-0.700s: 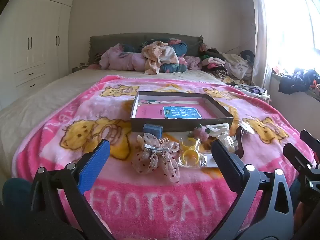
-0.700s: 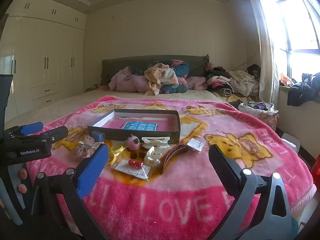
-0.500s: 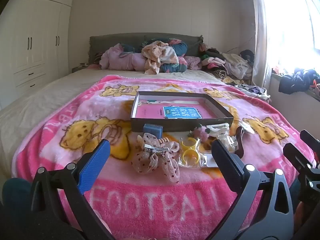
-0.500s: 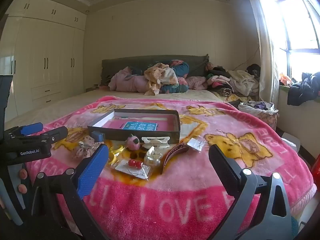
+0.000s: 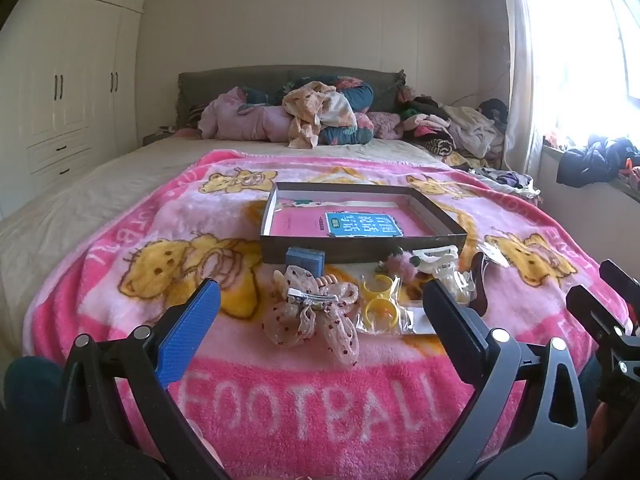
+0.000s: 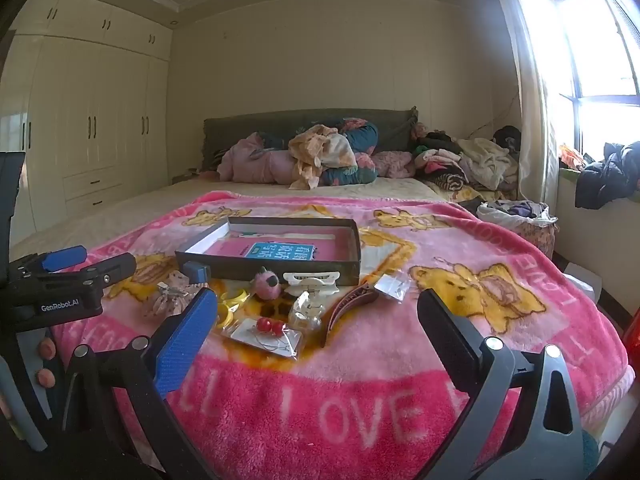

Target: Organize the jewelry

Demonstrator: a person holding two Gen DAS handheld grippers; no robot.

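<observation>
Both grippers (image 5: 320, 312) (image 6: 316, 316) agape above blanket (image 5: 320, 392)

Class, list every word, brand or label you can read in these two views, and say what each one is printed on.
"FOOTBALL": on the pink blanket, near edge, left wrist view.
"LOVE": on the same blanket, right wrist view; letters either side are cut off.
"GenRobot.AI": on the left gripper body, right wrist view.
Blue label on the pink book in the box: Chinese characters, too blurred to read.

Fuzzy fleece blanket (image 5: 280, 392); sheer fabric bow (image 5: 312, 316) with metal clip.
</observation>
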